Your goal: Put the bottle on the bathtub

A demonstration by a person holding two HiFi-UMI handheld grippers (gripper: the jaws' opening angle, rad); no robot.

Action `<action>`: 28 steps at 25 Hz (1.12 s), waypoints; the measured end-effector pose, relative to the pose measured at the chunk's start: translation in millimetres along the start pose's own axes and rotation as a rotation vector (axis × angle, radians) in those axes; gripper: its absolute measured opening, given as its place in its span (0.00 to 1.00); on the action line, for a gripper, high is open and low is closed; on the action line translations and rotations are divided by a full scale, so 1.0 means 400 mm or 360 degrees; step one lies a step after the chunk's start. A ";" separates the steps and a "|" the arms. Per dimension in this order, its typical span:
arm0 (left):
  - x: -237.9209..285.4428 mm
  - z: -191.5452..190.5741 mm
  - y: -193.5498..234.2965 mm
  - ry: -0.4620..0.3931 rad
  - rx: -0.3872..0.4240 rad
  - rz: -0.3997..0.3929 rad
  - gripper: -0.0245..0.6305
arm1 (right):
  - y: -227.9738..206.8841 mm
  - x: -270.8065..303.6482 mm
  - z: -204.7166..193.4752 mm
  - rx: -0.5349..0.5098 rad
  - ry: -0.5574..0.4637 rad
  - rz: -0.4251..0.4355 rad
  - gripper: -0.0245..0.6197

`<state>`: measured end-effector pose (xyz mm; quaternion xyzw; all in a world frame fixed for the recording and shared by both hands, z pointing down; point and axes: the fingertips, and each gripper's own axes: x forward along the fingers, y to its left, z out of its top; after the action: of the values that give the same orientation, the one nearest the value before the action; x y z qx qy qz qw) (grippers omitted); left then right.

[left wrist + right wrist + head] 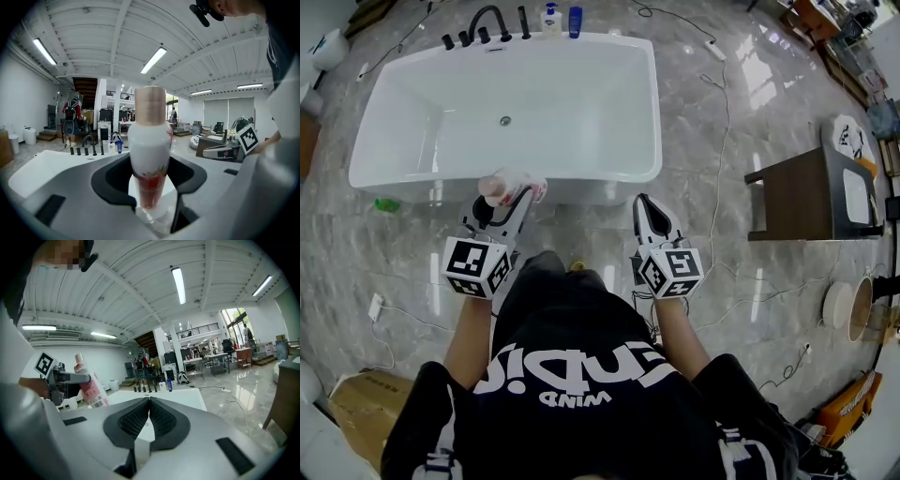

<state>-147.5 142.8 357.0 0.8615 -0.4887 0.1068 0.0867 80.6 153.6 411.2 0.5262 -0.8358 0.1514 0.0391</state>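
A: Nearest the lens is the person's black shirt [581, 384], white lettering. Past it?

B: The bathtub [609, 180]: white, glossy, a rounded rectangle on grey marbled floor [741, 141]. The left gripper [514, 192] hangs just short of the near rim, its fingers [110, 178] clamped on the lower body of the bottle [150, 140], which is white plastic, waisted, red print, tan cap, tilted.

A: And the right gripper [148, 401]?

B: Ribbed fingers [133, 420] pressed together, nothing between.

A: Step?

B: Carrying, I judge; not yet set down. Next: reach over the rim, stand it upright, then let go. The rim looks slick.
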 end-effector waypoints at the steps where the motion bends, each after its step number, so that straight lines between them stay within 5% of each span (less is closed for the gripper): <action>1: 0.013 0.005 0.007 0.0000 0.0004 0.0009 0.38 | -0.006 0.012 0.006 0.0000 -0.0004 0.0007 0.07; 15: 0.205 0.031 0.056 0.0031 -0.0011 -0.0029 0.38 | -0.152 0.117 0.019 0.0041 0.0015 -0.0083 0.07; 28: 0.430 0.054 0.186 0.0067 -0.0031 -0.0074 0.38 | -0.225 0.363 0.061 0.0050 0.0062 -0.0070 0.08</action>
<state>-123.5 -42.1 385.7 0.8694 -0.4675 0.1179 0.1077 98.6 -15.7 439.7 0.5421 -0.8206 0.1738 0.0504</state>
